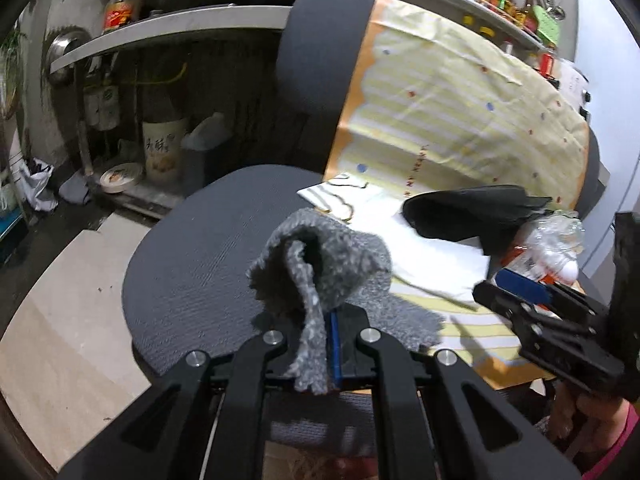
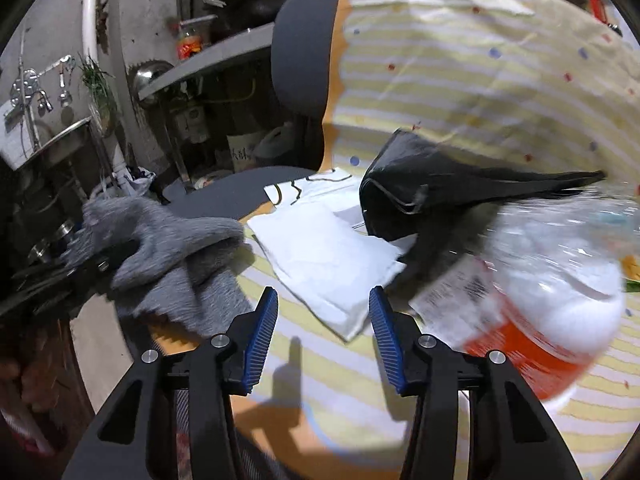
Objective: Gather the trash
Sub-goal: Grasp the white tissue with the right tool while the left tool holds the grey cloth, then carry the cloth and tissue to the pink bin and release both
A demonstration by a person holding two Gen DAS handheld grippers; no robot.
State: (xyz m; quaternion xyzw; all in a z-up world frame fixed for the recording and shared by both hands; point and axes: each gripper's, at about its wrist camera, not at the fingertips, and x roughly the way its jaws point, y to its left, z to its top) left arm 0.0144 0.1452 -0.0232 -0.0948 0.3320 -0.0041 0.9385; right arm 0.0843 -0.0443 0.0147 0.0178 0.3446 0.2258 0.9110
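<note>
- Closest in, the left gripper (image 1: 320, 344) has its black fingers pressed together on a fuzzy grey cloth (image 1: 320, 268), which folds up and over the tips above the seat.
- Over on the right gripper (image 2: 323, 320), the blue-padded fingers (image 2: 264, 328) stand spread wide with nothing between them.
- Just right of those pads, a crumpled clear plastic bottle with an orange label (image 2: 540, 300) lies on the yellow-striped sheet (image 2: 460, 80).
- Beyond the open tips, a flat white packet (image 2: 324, 264) rests on the sheet.
- Behind it, a floppy black plastic bag (image 2: 420, 196) sits touching the bottle.
- Under everything, a dark grey office chair (image 1: 192, 264) carries the sheet over its seat and backrest.
- Far back, a grey metal shelf (image 1: 160, 36) holds a red-labelled bottle (image 1: 118, 10).
</note>
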